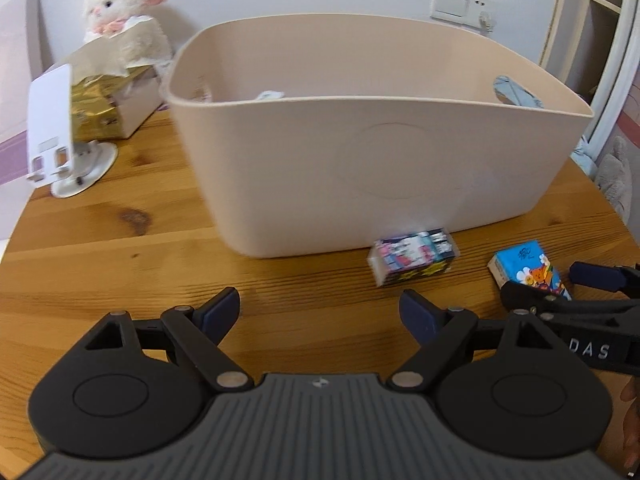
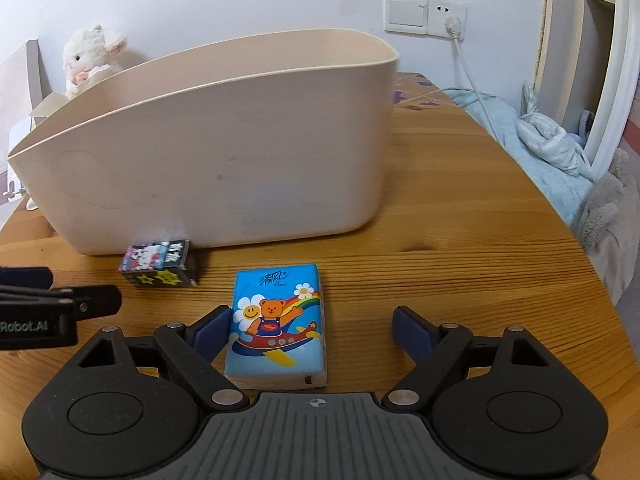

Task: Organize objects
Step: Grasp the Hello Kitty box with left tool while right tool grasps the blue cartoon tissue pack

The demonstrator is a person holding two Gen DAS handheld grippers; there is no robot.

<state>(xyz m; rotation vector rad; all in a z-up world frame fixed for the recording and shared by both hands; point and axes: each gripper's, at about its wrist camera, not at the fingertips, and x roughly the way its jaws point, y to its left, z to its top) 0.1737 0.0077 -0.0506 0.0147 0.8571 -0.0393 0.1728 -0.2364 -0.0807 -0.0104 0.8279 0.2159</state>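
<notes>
A beige plastic bin (image 1: 360,152) stands on the wooden table (image 1: 120,240); it also shows in the right wrist view (image 2: 208,168). A small cartoon-printed box (image 1: 414,258) lies in front of it, also in the right wrist view (image 2: 158,266). A blue tissue pack with a bear picture (image 2: 276,328) lies between the fingers of my open right gripper (image 2: 312,330), close to the left finger. The pack also shows in the left wrist view (image 1: 528,274). My left gripper (image 1: 320,314) is open and empty, short of the small box.
A white plush lamb (image 1: 120,8) sits on a gold-wrapped box (image 1: 100,108) at the back left, beside a white stand (image 1: 60,140). A wall socket with a plugged cable (image 2: 452,24) and blue bedding (image 2: 540,148) are to the right.
</notes>
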